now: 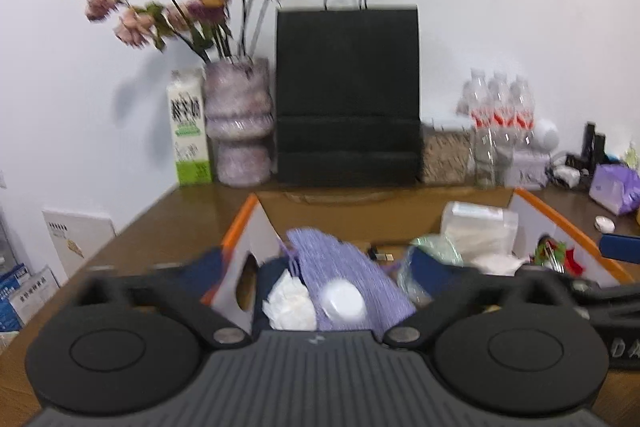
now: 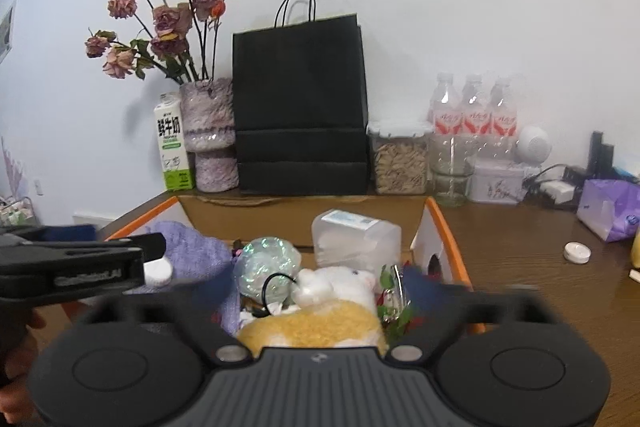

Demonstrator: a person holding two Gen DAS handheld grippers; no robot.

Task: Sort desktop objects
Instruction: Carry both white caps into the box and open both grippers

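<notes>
now mid-sort: both grippers hover over cardboard box (image 2: 444, 223) on desk (image 2: 520, 267), already holding purple cloth (image 1: 340, 259), plush toy (image 2: 320, 327), plastic container (image 2: 356, 239). left gripper (image 1: 324, 267) jaws apart, empty; right gripper (image 2: 316, 287) likewise. likely next: fetch white round lid (image 2: 577, 252) from desk.

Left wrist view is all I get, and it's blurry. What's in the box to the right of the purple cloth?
Observer: A yellow and white plush toy lies at the near end of the box. Your view doesn't show its yellow part at all.
Operator: What else is in there?
Observer: A shimmering clear ball, just behind the toy.
Operator: And the brown smear right of the black bag?
Observer: A lidded clear jar full of seeds, standing against the bag.
</notes>
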